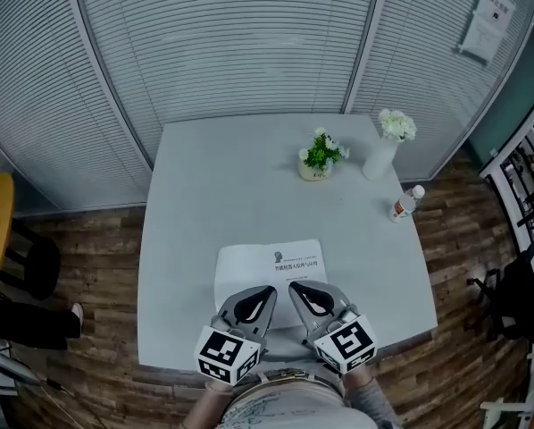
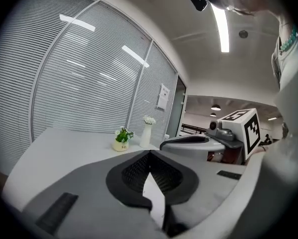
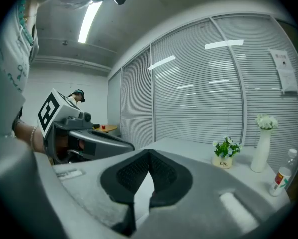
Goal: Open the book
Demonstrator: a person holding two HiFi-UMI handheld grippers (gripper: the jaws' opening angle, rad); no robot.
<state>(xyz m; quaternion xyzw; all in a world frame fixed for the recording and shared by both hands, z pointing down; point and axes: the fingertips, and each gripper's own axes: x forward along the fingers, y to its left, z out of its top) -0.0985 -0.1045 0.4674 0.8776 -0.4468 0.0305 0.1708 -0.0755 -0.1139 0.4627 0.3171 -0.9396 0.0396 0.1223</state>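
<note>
1. Slatted blinds (image 1: pixel 222 43) cover the glass wall behind the table and to either side. A wood floor (image 1: pixel 97 257) shows round it.
2. The white table (image 1: pixel 222 177) fills the middle of the head view, with its near edge just in front of the person (image 1: pixel 276 411).
3. The book (image 1: pixel 269 259) lies closed and flat on the table, near the middle of the near edge. Its white cover faces up, with a small block of dark print toward the far right corner. It is well apart from the things standing at the table's far right.
4. The left gripper (image 1: pixel 271 290) is over the book's near left part, pointing away from the person and angled a little inward. In the left gripper view its jaws are together, tips touching. A narrow white wedge shows in the slit behind the tips.
5. The right gripper (image 1: pixel 293 285) is just beside the left, over the book's near right part, and also angled inward. In the right gripper view its jaw tips meet too, with white showing in the slit behind them.
6. A white vase (image 1: pixel 380 155) of white flowers stands upright near the far right corner.
7. A small potted plant (image 1: pixel 321 155) stands just left of the vase, apart from it.
8. A small bottle (image 1: pixel 406 203) stands at the right edge, nearer the person than the vase.
</note>
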